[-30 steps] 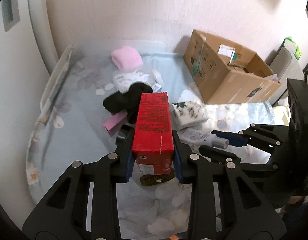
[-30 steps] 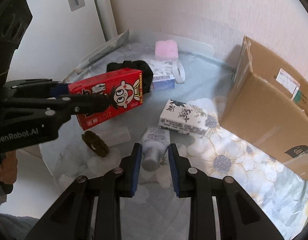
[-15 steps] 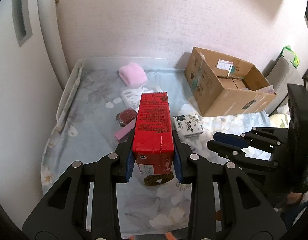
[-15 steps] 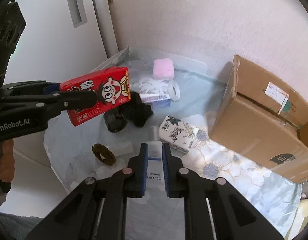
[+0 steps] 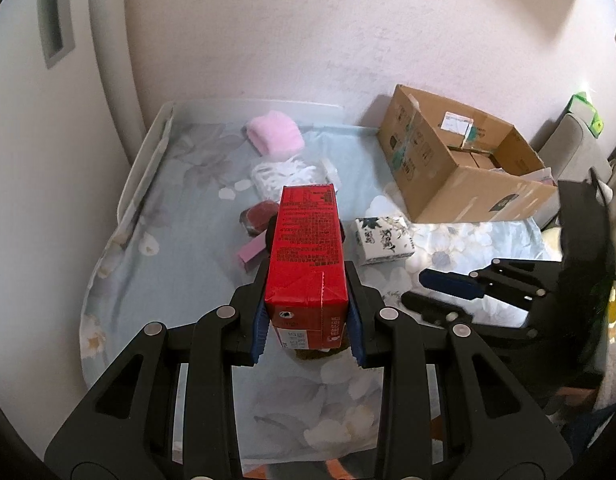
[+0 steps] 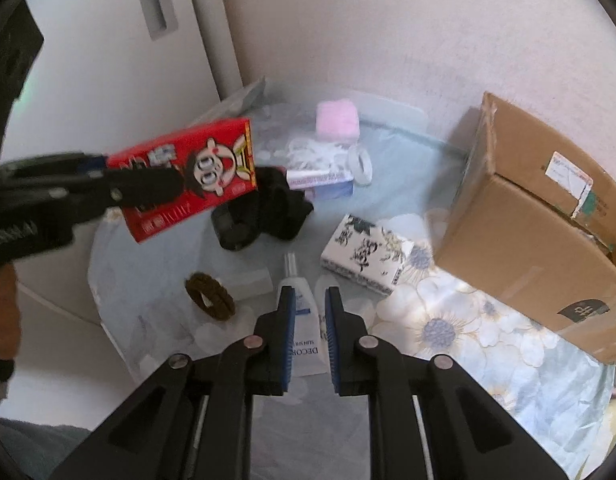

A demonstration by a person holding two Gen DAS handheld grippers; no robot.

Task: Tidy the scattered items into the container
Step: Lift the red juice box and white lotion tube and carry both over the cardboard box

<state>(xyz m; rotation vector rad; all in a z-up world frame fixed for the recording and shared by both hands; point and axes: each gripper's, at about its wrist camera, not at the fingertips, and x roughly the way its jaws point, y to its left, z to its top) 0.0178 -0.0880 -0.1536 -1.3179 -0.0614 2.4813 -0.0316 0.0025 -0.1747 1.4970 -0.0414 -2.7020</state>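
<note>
My left gripper (image 5: 308, 320) is shut on a red drink carton (image 5: 306, 256) and holds it high above the bed; the carton (image 6: 188, 178) also shows at the left of the right wrist view. My right gripper (image 6: 308, 308) is shut on a white tube (image 6: 304, 332), whose cap end sticks out past the pads. The open cardboard box (image 5: 464, 164) stands at the back right of the bed; it also shows in the right wrist view (image 6: 548, 224).
On the flowered sheet lie a tissue pack (image 6: 366, 254), a black cloth (image 6: 268, 212), a brown hair tie (image 6: 210, 292), a pink towel (image 5: 274, 136), a white lace item (image 5: 284, 172), a tape roll (image 6: 360, 162) and a pink-and-blue box (image 6: 320, 182).
Both grippers have risen away from the bed. The right gripper closed on the white tube and lifted it. The left gripper keeps the red carton and carries it higher.
</note>
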